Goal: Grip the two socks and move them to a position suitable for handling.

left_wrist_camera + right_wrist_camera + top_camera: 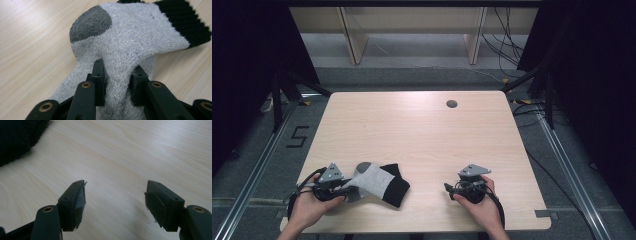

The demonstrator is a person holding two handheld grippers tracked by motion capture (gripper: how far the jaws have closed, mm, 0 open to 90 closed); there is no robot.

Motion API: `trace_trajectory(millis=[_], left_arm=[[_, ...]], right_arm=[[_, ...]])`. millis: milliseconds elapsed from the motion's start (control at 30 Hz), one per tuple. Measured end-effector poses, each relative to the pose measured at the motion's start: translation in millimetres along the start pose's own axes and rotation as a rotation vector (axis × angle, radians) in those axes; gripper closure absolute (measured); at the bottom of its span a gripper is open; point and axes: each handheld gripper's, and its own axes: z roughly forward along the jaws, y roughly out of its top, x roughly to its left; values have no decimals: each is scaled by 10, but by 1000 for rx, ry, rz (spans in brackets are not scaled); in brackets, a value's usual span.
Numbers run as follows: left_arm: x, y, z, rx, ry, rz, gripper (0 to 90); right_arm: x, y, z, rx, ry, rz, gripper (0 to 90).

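Observation:
A grey sock [374, 180] with a dark grey heel and a black cuff [396, 190] lies near the table's front left. My left gripper [346, 187] is shut on it. In the left gripper view the two jaws pinch a fold of the grey sock [125, 42] between the pads of the gripper [117, 75], below the dark heel patch [90, 23]. My right gripper [448, 188] rests near the front right of the table, pointing left. Its jaws [115, 192] stand open over bare wood, with nothing between them. Black sock fabric [17, 137] shows far off at that view's upper left.
The light wooden table [422, 130] has a round cable hole [452, 104] near its back edge. Dark frames and cables stand on the floor to both sides, and shelf legs [354, 40] stand behind the table.

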Motion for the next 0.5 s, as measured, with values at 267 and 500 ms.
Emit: trace_trajectory(millis=[267,500], left_arm=[[-60,319,-33,-29,-9,38,703],[-98,481,-31,-65,-26,39,703]], right_arm=[[-45,-4,-24,-5,3,28,335],[-79,0,-46,-17,-42,24,337]])
